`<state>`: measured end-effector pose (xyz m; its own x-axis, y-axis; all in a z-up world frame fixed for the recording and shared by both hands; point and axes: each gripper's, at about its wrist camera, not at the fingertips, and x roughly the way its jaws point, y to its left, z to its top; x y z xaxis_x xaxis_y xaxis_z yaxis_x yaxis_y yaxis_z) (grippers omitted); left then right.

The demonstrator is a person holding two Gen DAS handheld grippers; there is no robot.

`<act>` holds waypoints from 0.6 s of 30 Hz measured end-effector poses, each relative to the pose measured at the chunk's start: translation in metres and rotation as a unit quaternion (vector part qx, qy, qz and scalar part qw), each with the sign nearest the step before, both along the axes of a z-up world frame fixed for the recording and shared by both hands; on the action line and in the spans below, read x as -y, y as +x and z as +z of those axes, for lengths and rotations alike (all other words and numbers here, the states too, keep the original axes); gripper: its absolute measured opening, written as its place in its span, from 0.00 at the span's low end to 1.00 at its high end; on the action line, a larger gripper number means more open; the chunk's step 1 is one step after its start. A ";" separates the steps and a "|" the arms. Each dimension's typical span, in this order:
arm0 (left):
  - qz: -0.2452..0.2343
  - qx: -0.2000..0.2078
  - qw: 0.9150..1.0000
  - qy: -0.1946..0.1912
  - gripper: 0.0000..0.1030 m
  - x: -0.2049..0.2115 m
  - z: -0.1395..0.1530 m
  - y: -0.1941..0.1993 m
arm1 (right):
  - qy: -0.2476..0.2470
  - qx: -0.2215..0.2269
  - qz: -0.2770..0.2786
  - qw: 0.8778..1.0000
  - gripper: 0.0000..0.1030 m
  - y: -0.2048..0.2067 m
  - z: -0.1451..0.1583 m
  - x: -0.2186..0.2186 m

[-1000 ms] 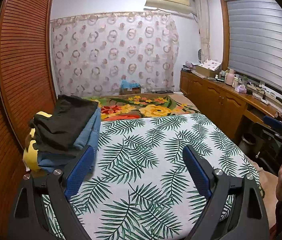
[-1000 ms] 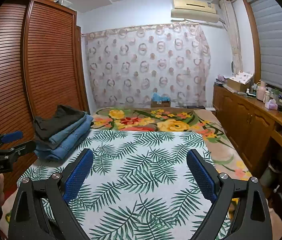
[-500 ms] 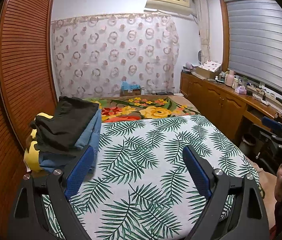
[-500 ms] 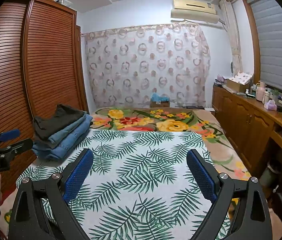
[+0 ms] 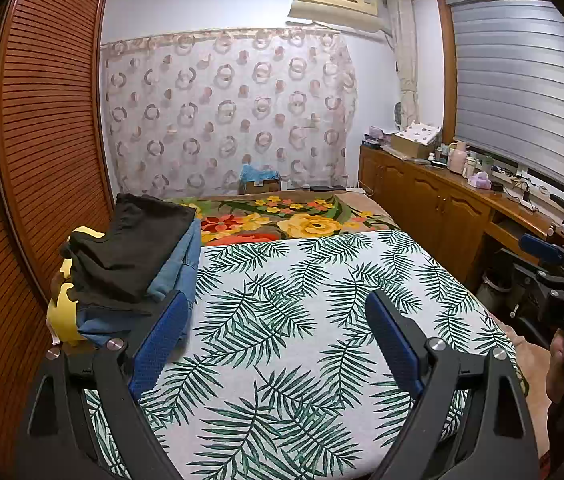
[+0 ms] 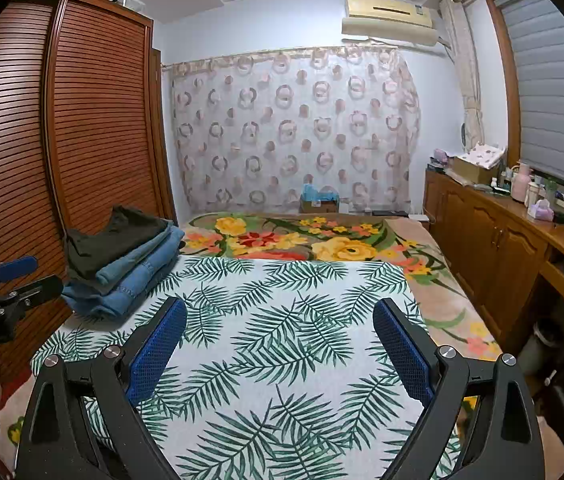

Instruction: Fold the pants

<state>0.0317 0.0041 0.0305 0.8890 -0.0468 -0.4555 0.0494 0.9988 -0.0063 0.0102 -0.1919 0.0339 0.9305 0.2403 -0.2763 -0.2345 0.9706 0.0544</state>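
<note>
left gripper: jaws apart, empty | right gripper: jaws apart, empty | pants stack: far left on bed | change: almost none, both wait | next, i think: grab top pants

The yellow garment under the stacked jeans shows only at its edges. Small bottles on the counter are too small to identify. The cardboard box beyond the bed is partly hidden.
</note>
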 end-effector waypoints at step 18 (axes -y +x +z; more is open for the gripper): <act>0.000 0.001 1.000 0.000 0.88 0.001 -0.001 -0.001 | 0.001 0.000 0.001 1.000 0.92 0.001 -0.001 0.002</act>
